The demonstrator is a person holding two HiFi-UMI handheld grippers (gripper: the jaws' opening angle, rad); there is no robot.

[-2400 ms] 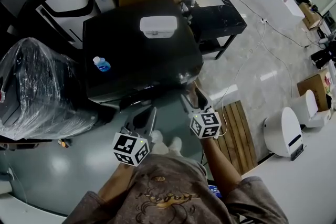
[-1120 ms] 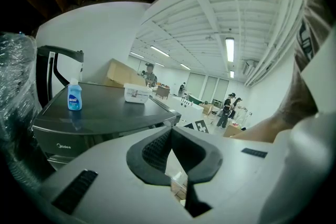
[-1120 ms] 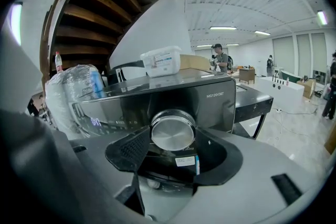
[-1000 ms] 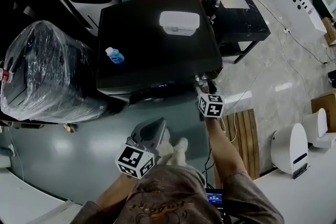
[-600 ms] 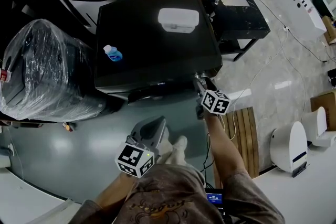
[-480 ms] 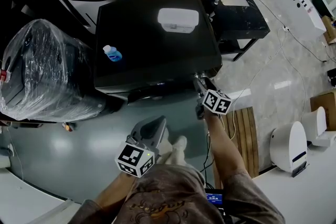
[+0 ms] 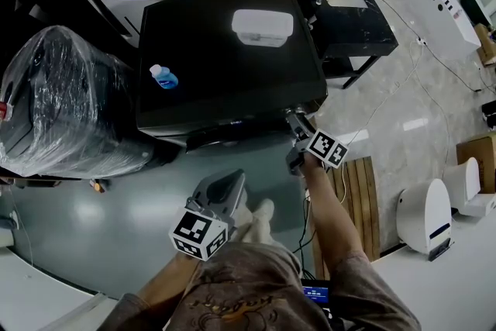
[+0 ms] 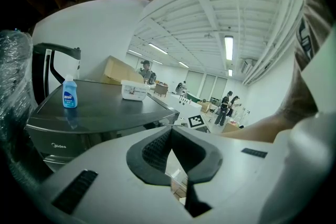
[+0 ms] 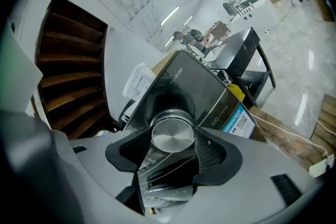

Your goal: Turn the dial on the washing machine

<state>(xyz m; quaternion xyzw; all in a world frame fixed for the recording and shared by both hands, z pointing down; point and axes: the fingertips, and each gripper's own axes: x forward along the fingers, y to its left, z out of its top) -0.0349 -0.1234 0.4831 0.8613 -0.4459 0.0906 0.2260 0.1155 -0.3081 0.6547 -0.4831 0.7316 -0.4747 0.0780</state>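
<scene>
The black glossy-topped washing machine (image 7: 225, 50) stands straight ahead of both tongs, its front control panel facing them. The left tongs (image 7: 225, 186) hang low, behind and to the left of the right pair and well apart from the machine. In the left gripper view their jaws meet at the tips with nothing between them. The right tongs (image 7: 294, 122) are up against the near right corner of the machine's front. Beyond them, on the machine's top, sit a white rectangular plastic box (image 7: 262, 27) and, further left, a small blue bottle (image 7: 161, 77). Neither is in the way.

The round brushed-metal dial (image 9: 172, 136) sits between the right tongs' jaws. In the right gripper view one ribbed pad lies against each side of its rim, so the tongs look clamped on it.

The step in hand looks to be the turn itself. To do it well, the roll should come from the wrist, about the dial's own centre, with the tongs pointing square at its face. Any sideways pull would likely drag a pad off the slick metal rim. Steady, even squeeze matters more than force. If the wrist runs out of travel, it is probably better to release, reset and clamp again than to twist at an angle. The left tongs have no part here and can hang clear.
</scene>
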